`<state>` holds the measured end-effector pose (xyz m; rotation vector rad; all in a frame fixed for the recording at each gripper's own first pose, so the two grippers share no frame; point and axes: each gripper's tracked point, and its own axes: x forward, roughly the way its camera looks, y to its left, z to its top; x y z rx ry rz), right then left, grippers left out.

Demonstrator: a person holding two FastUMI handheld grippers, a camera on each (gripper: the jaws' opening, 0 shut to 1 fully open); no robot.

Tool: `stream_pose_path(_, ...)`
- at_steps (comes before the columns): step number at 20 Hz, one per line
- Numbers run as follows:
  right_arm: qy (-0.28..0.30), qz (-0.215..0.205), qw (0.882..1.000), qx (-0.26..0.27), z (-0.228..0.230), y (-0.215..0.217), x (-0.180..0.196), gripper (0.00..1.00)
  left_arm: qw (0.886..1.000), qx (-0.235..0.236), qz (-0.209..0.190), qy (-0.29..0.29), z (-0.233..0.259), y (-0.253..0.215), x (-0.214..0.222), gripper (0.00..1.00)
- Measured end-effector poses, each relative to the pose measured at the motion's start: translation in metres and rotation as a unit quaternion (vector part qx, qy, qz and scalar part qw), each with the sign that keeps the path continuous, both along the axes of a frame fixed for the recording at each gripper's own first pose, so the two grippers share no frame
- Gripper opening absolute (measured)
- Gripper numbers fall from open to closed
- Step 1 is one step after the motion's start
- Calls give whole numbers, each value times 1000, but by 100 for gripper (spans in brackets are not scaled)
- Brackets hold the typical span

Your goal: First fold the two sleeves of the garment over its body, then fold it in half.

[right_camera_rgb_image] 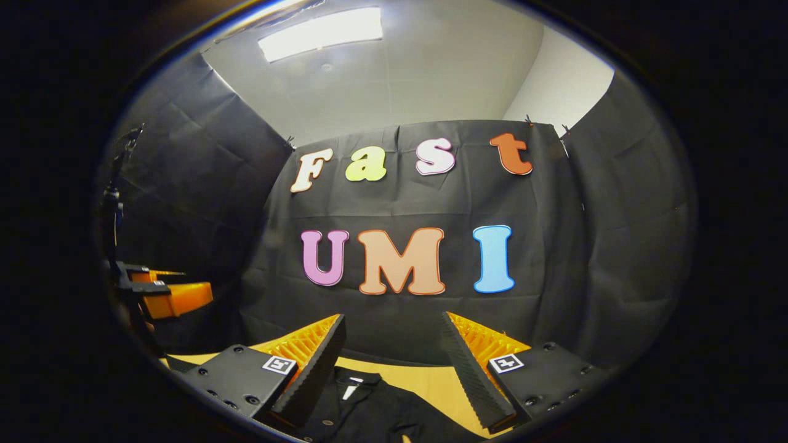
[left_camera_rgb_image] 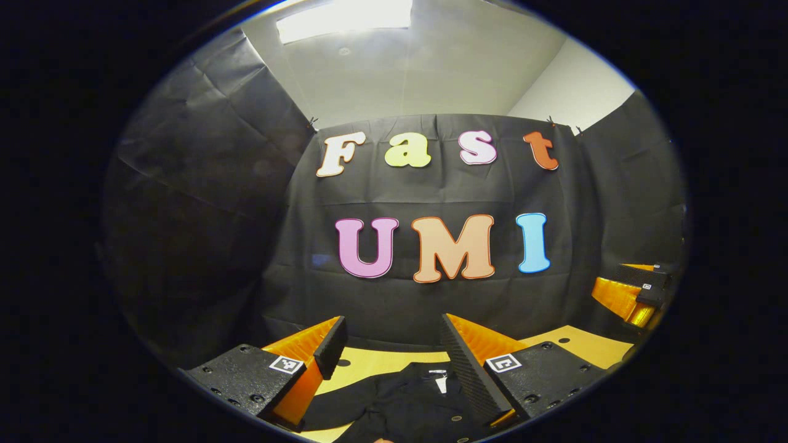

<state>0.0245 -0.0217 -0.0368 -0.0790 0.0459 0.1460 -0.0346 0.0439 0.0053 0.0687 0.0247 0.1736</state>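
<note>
A black garment (left_camera_rgb_image: 406, 400) lies flat on a yellow-tan table (left_camera_rgb_image: 578, 341), its collar with a white tag toward the far wall. My left gripper (left_camera_rgb_image: 393, 335) hangs open above the garment, nothing between its fingers. In the right gripper view the same black garment (right_camera_rgb_image: 369, 406) lies low in the picture, collar and tag just past the left finger. My right gripper (right_camera_rgb_image: 393, 335) is open too, held above the table and holding nothing. The right gripper (left_camera_rgb_image: 634, 292) appears at the right edge of the left gripper view; the left gripper (right_camera_rgb_image: 163, 292) appears at the left edge of the right gripper view.
Black cloth walls (left_camera_rgb_image: 431, 203) close the booth on three sides just behind the table. A ceiling light (right_camera_rgb_image: 320, 31) shines overhead. A thin stand (right_camera_rgb_image: 114, 203) rises at the far left of the right gripper view. Bare tabletop (right_camera_rgb_image: 431, 381) lies beside the garment.
</note>
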Motion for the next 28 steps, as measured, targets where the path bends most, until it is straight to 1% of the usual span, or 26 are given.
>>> stream_pose_path(1, 7, -4, 1000, -10, -7, -10, 0, 99, 1000, 1, 1, 1, 0, 0, 0, 92)
stream_pose_path(4, 34, -15, 999, -28, -27, -38, -1, 98, 1000, 3, 3, 5, -2, -3, 0, 92)
stream_pose_path(5, 42, -21, 998, -33, -34, -49, -3, 99, 1000, 5, 3, 6, -3, -5, 0, 92)
stream_pose_path(6, 50, -28, 998, -39, -39, -61, -3, 98, 1000, 6, 2, 7, -4, -7, 0, 92)
stream_pose_path(7, 57, -36, 997, -45, -45, -72, -5, 99, 1000, 8, 1, 8, -5, -9, 0, 92)
stream_pose_path(9, 72, -51, 994, -60, -57, -92, -7, 96, 1000, 6, -1, 13, -8, -14, 1, 92)
stream_pose_path(10, 84, -59, 992, -67, -67, -105, -10, 98, 1000, 4, -3, 15, -10, -18, 2, 92)
stream_pose_path(12, 110, -67, 989, -75, -86, -123, -15, 98, 1000, 3, -5, 16, -11, -25, 2, 92)
stream_pose_path(14, 140, -74, 984, -79, -107, -138, -22, 99, 1000, 5, -6, 17, -12, -29, 3, 92)
stream_pose_path(15, 154, -77, 982, -79, -117, -146, -25, 98, 1000, 5, -6, 18, -14, -33, 4, 92)
stream_pose_path(18, 199, -83, 973, -82, -147, -168, -40, 98, 1000, 3, -8, 21, -17, -43, 5, 92)
stream_pose_path(23, 257, -93, 958, -83, -191, -206, -62, 98, 1000, -3, -4, 27, -26, -61, 6, 92)
stream_pose_path(28, 318, -83, 940, -92, -235, -232, -92, 98, 1000, -1, 2, 25, -29, -76, 3, 92)
